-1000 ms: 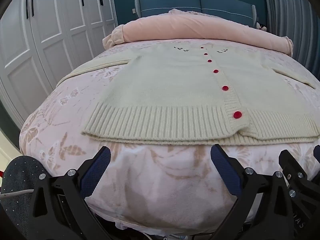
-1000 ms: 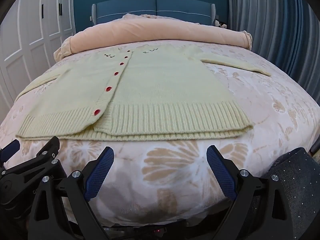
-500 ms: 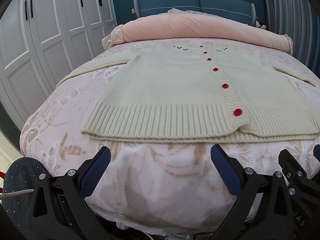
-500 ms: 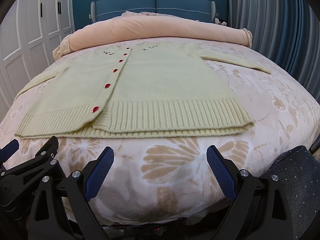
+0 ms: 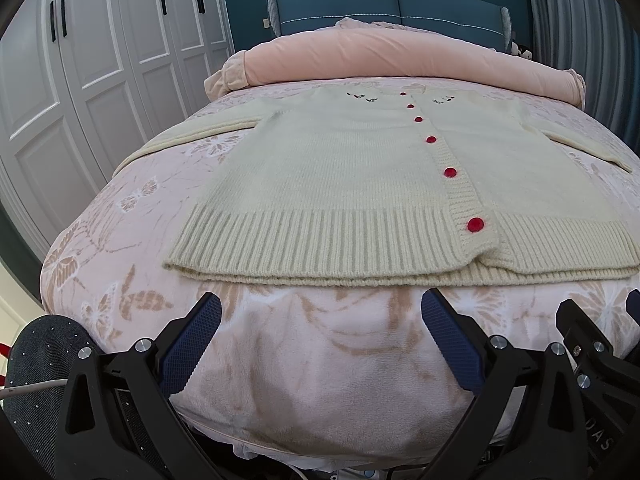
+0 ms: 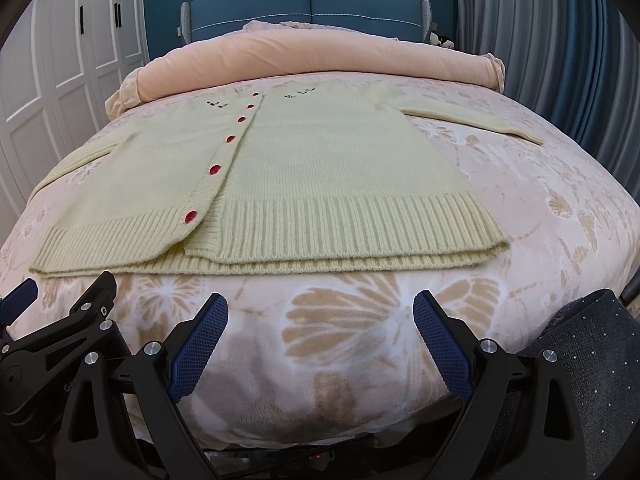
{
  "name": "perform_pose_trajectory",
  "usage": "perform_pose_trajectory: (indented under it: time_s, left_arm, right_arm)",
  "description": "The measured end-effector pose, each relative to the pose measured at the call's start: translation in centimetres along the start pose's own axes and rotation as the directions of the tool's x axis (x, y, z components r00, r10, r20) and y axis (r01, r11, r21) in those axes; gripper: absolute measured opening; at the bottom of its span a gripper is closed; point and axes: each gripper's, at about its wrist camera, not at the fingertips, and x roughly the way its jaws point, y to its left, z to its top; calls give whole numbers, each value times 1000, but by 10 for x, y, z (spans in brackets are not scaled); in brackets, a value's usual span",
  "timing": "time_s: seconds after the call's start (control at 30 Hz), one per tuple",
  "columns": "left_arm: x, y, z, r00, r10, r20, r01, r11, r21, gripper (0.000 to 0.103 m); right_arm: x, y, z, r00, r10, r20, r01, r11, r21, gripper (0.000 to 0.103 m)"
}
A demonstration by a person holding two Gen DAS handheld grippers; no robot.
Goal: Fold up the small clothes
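Observation:
A cream knitted cardigan with red buttons lies flat and buttoned on the bed, hem toward me, sleeves spread to both sides. It also shows in the right wrist view. My left gripper is open and empty, at the bed's near edge below the hem's left half. My right gripper is open and empty, below the hem's right half. Neither touches the cardigan. The other gripper's black frame shows at each view's side.
The bed has a pink floral blanket. A rolled peach duvet lies across the far end before a blue headboard. White wardrobes stand on the left, grey-blue curtains on the right.
Both grippers have risen slightly and tipped forward, so the cardigan sits a little lower in the views. Jaws stay open; the cardigan has not moved.

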Motion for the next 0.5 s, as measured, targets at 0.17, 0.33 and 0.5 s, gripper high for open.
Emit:
perform_pose_trajectory:
  time_s: [0.17, 0.33, 0.5]
  left_arm:
    - [0, 0, 0, 1000, 1, 1, -1, 1000, 0, 98]
    - [0, 0, 0, 1000, 1, 1, -1, 1000, 0, 98]
    - [0, 0, -1, 1000, 1, 0, -1, 1000, 1, 98]
  right_arm:
    - [0, 0, 0, 1000, 0, -1, 0, 1000, 0, 92]
    - [0, 0, 0, 1000, 0, -1, 0, 1000, 0, 92]
    - [0, 0, 0, 1000, 1, -1, -1, 1000, 1, 92]
